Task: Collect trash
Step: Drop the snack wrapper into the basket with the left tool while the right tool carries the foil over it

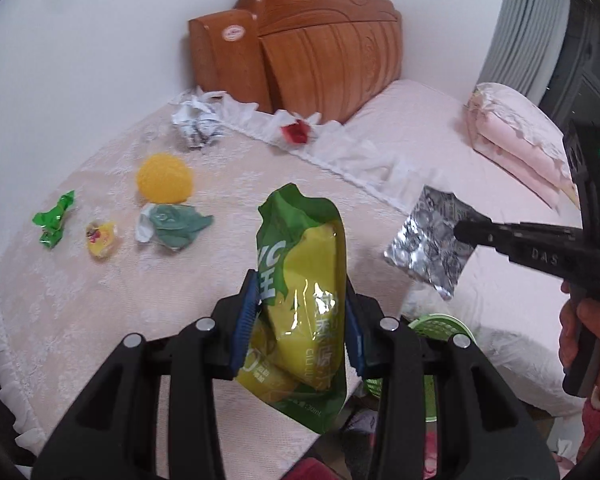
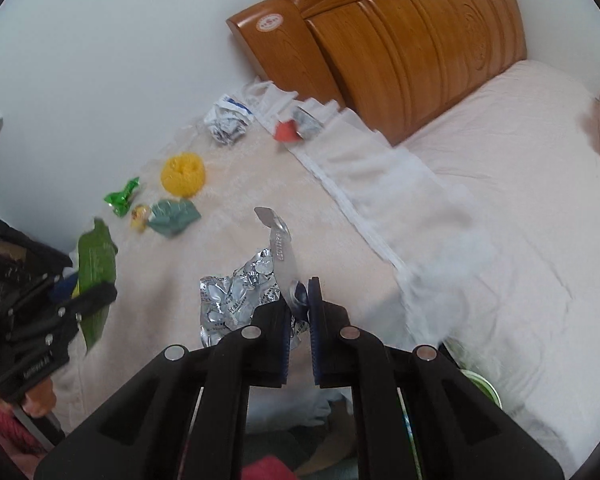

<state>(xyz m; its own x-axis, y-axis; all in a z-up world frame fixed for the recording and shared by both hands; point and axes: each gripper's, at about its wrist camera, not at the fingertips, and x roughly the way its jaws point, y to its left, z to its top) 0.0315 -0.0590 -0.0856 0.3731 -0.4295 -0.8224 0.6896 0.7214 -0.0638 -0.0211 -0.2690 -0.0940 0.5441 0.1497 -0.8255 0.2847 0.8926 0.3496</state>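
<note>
My left gripper (image 1: 302, 308) is shut on a green and yellow drink pouch (image 1: 312, 256) and holds it upright above the near edge of the pink lace-covered table (image 1: 80, 300). My right gripper (image 2: 300, 304) is shut on a crumpled silver foil blister pack (image 2: 236, 296), lifted off the table. In the left wrist view the right gripper (image 1: 462, 232) holds the foil pack (image 1: 424, 240) over the gap beside the bed. The right wrist view shows the left gripper (image 2: 92, 300) with the pouch (image 2: 96, 252) at the left.
On the table lie a yellow ball (image 1: 165, 178), a green candy wrapper (image 1: 54, 220), a small yellow cup (image 1: 102, 238), a teal wrapper (image 1: 176, 226), crumpled white paper (image 1: 198, 126) and a red wrapper (image 1: 298, 132). A green basket (image 1: 440, 326) stands below, beside the bed (image 1: 440, 140).
</note>
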